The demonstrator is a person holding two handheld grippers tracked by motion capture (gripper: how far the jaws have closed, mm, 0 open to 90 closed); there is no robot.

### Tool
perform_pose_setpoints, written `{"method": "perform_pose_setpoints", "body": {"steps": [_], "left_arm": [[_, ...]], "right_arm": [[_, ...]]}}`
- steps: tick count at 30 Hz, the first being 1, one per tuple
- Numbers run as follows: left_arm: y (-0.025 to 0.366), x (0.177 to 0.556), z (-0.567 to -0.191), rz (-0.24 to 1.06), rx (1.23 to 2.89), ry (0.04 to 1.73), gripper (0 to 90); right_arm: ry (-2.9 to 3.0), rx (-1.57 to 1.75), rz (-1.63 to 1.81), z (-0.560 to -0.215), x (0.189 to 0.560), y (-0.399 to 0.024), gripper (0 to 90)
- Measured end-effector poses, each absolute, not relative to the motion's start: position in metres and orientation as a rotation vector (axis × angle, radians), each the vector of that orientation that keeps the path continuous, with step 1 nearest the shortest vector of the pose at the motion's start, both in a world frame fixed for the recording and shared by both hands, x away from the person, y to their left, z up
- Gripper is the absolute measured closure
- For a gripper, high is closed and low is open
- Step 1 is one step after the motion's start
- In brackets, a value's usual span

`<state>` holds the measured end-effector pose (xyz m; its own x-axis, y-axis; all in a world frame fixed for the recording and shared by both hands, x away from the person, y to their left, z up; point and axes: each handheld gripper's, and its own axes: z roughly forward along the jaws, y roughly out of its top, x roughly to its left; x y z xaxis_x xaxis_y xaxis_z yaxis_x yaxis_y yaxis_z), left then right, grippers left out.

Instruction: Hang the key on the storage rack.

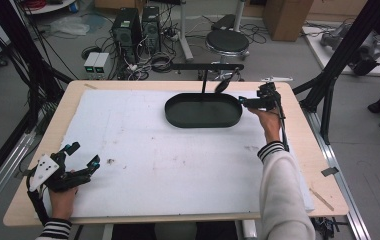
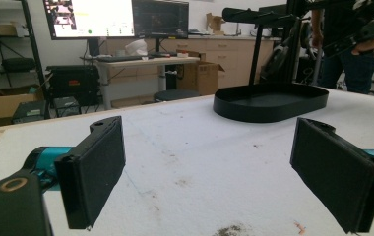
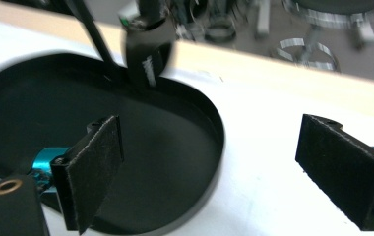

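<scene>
White padding covers the wooden table [image 1: 38,150] in a cluttered lab, with computer towers, cables and a round stool on the floor in the upper part of the high view. I have the right gripper [image 1: 245,102] at the right end of the black oval tray [image 1: 203,122], right of centre in the upper half of that view, its jaws spread wide with nothing between them; in the right gripper view one pad [image 3: 96,172] hangs over the tray's dark floor while the other [image 3: 342,174] stands over the white padding outside the rim, so the jaws appear to straddle the tray's wall without touching it. A thin black stand [image 1: 205,72] rises from the tray's far edge and carries a crossbar, with a dark clip-like piece [image 3: 145,49] hanging near it, too blurred to identify. My left gripper [image 1: 85,157] rests at the lower left of the high view, well apart from the tray, also wide open and empty. I judge the tray to be light, rigid, probably plastic or thin metal, smooth and somewhat slippery, not fragile. Its low upright wall is the natural hold: one pad inside, one outside, pinched at the rounded right end. With the stand attached, it may tip toward the far side when lifted.
</scene>
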<state>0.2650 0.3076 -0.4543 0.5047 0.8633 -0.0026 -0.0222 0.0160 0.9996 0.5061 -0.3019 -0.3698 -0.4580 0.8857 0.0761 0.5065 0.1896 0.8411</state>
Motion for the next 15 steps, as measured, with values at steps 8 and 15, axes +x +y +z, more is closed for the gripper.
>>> {"method": "perform_pose_setpoints", "body": {"steps": [8, 15], "left_arm": [[0.308, 0.265, -0.454, 0.817, 1.387, 0.799, 13.9], [0.307, 0.265, -0.454, 0.822, 1.387, 0.796, 13.9]], "right_arm": [[1.954, 1.156, 1.413, -0.343, 0.46, -0.309, 0.5], [1.929, 0.973, 1.55, -0.334, 0.414, -0.317, 0.5]]}}
